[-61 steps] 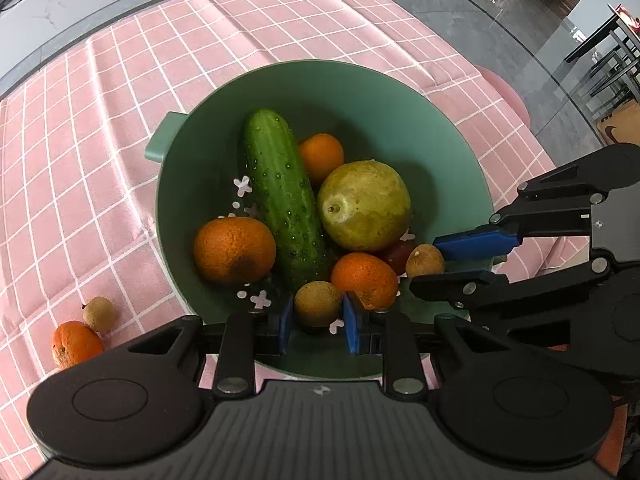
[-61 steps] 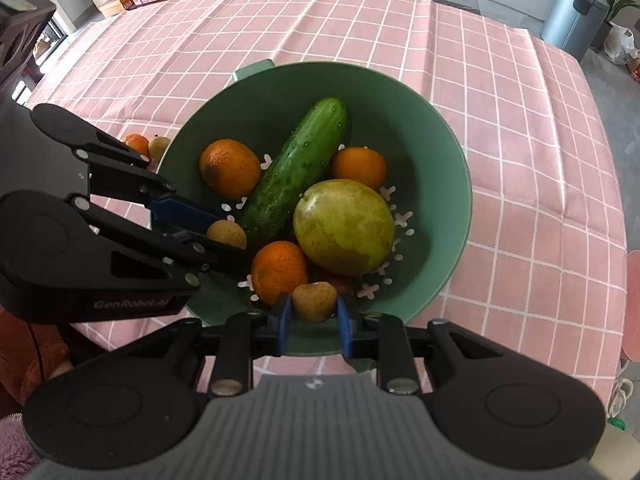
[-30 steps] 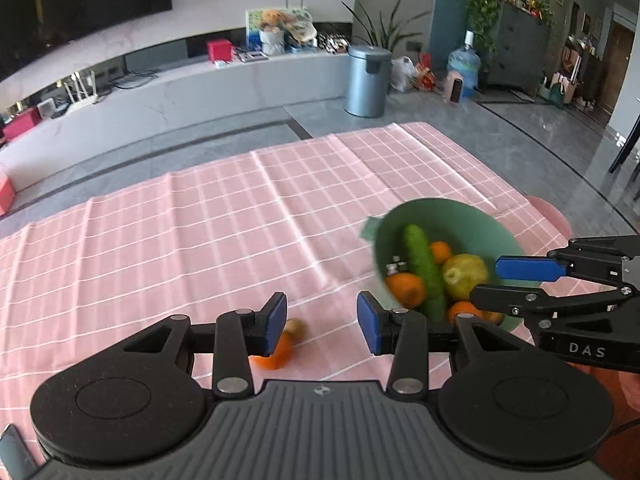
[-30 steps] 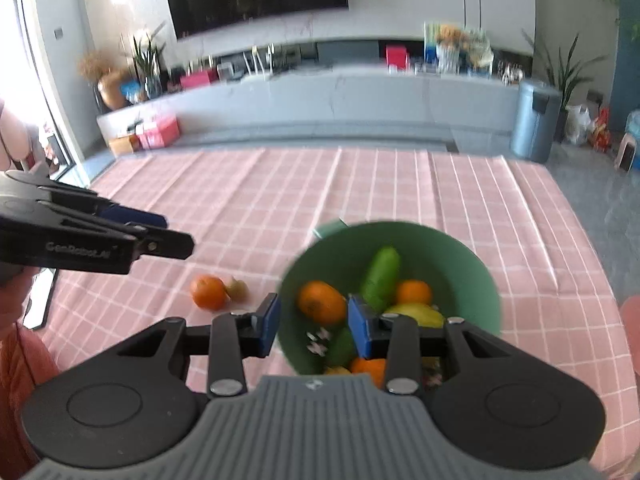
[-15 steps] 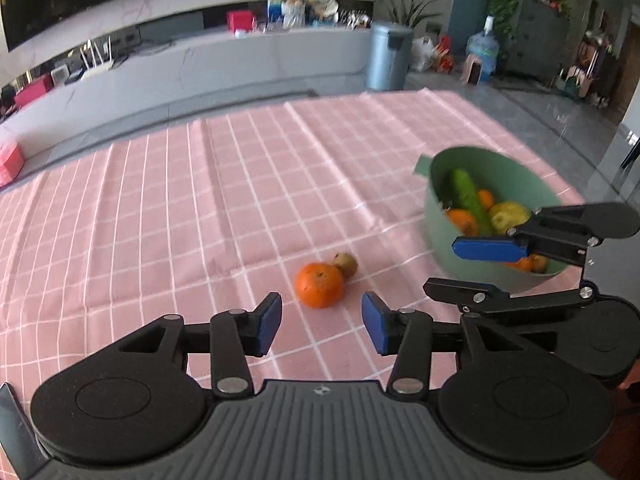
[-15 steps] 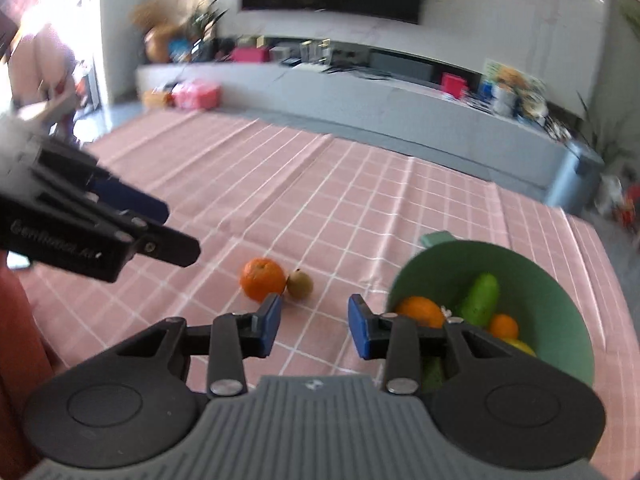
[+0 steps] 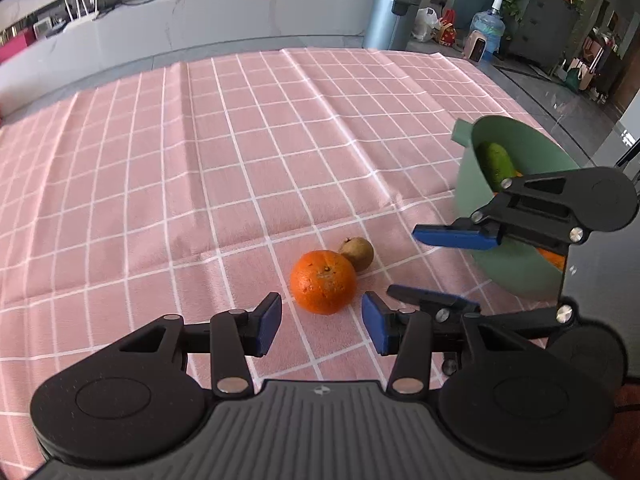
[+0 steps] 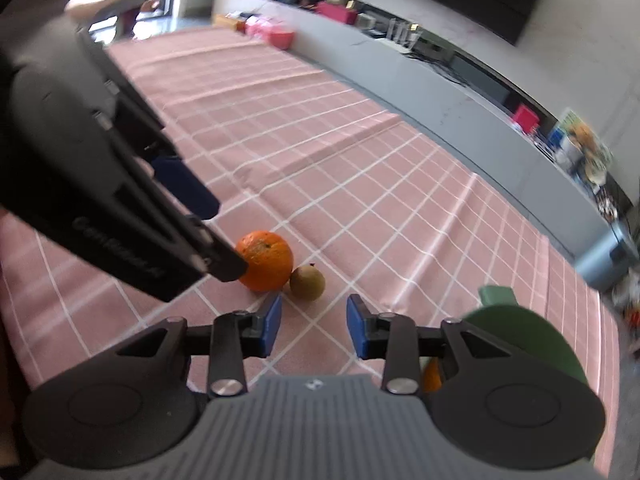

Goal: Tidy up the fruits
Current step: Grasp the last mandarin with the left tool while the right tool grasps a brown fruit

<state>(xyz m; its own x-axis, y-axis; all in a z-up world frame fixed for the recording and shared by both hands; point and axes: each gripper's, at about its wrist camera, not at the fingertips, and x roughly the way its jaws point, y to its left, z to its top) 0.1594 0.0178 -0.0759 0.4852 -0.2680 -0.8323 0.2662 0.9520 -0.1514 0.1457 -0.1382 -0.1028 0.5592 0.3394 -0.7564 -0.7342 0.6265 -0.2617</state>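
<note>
An orange (image 7: 323, 281) and a small brown fruit (image 7: 356, 253) lie touching on the pink checked tablecloth (image 7: 200, 152). My left gripper (image 7: 321, 323) is open and empty, just short of the orange. My right gripper (image 8: 313, 325) is open and empty, just short of the brown fruit (image 8: 307, 282), with the orange (image 8: 265, 260) to its left. In the left wrist view the right gripper (image 7: 432, 268) reaches in from the right. A green bowl (image 7: 508, 264) holding a cucumber (image 7: 496, 164) and an orange stands at the right.
The green bowl's rim (image 8: 528, 332) shows at the lower right of the right wrist view. The table's far edge meets a grey floor, with a long grey counter (image 7: 200, 28) and a grey bin (image 7: 390, 16) beyond.
Both grippers let go of small fruits in the bowl, opened, lifted away and swung left. They have come down close to the orange and brown fruit on the cloth.
</note>
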